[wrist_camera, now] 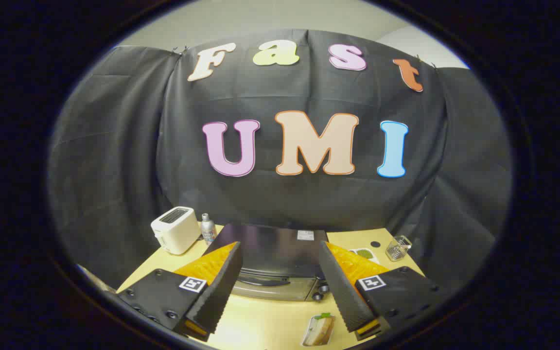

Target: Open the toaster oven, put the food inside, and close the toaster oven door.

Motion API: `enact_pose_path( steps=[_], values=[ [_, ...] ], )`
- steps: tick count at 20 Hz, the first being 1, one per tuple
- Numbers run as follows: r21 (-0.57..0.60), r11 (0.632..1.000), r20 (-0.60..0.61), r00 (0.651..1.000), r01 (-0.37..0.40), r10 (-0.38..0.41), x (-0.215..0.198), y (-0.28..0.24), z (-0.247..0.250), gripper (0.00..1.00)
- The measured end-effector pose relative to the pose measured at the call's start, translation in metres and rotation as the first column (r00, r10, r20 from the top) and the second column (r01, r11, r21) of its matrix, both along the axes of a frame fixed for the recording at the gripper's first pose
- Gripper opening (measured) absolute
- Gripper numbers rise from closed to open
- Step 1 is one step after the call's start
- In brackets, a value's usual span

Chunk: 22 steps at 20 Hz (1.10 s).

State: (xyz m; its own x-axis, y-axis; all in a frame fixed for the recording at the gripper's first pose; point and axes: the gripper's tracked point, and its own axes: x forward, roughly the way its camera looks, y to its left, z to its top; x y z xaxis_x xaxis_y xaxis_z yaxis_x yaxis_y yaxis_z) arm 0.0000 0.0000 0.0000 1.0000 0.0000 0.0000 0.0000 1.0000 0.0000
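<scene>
The gripper (280,287) hangs above the table (270,325) with its fingers spread wide and holding nothing. Between and just beyond them sits the toaster oven (272,265), a dark, boxy thing with its door shut and a curved handle (264,281) running across the top of the door. That handle is the place to take hold: it looks stiff and thin, probably smooth enough to slip, so the fingers should close squarely across its middle. The oven looks heavy enough to stay put, though a hard tug might drag it over the tabletop. The food (318,330), a sandwich by the look of it, lies on the table near the right finger, closer to the camera than the oven. It seems light and soft, easily crushed, and wants a gentle grip on its sides. The fingers cover both ends of the oven's front, so the door's hinge and most of the knobs (320,291) are hard to make out, and the sandwich is small and blurred.
</scene>
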Motion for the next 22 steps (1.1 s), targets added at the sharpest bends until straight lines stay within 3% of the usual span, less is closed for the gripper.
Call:
enact_pose_path(
  steps=[11,22],
  values=[
    [-0.029,0.999,-0.036,0.999,-0.029,0.028,0.005,0.029,-0.016,0.97],
    [-0.023,1.000,-0.094,0.995,0.015,-0.017,0.032,0.050,-0.043,0.97]
  ],
)
